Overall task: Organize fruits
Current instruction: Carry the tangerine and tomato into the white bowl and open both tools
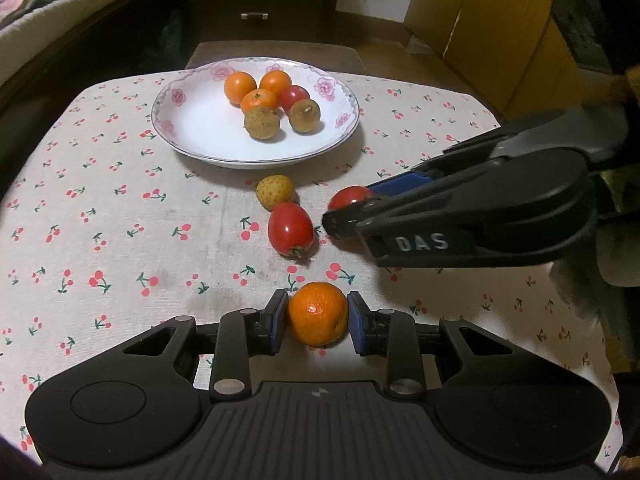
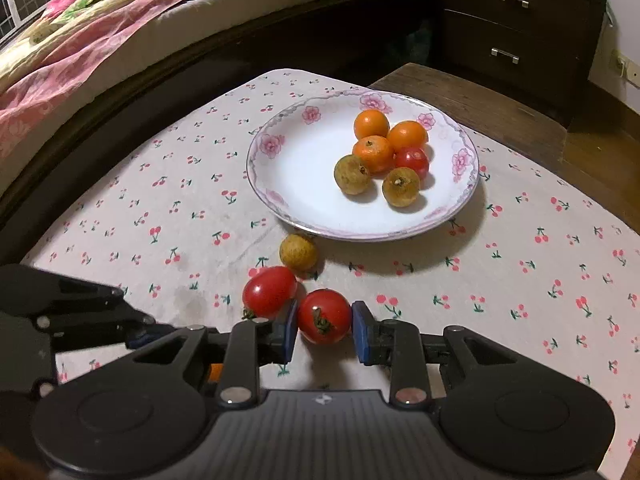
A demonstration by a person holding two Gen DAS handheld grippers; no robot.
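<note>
A tangerine (image 1: 317,313) is flanked by the narrowly parted left gripper (image 1: 317,316), while a cherry tomato (image 2: 323,316) is bracketed by the right gripper (image 2: 324,326), pads (image 2: 291,330) close beside it.

"DAS" (white letters) stands on the right gripper (image 1: 352,210) side

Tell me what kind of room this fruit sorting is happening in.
Most likely a bedroom at home: a bed with pink floral bedding runs along the low cloth-covered table, and a dark drawer cabinet like a nightstand stands beside it.
</note>
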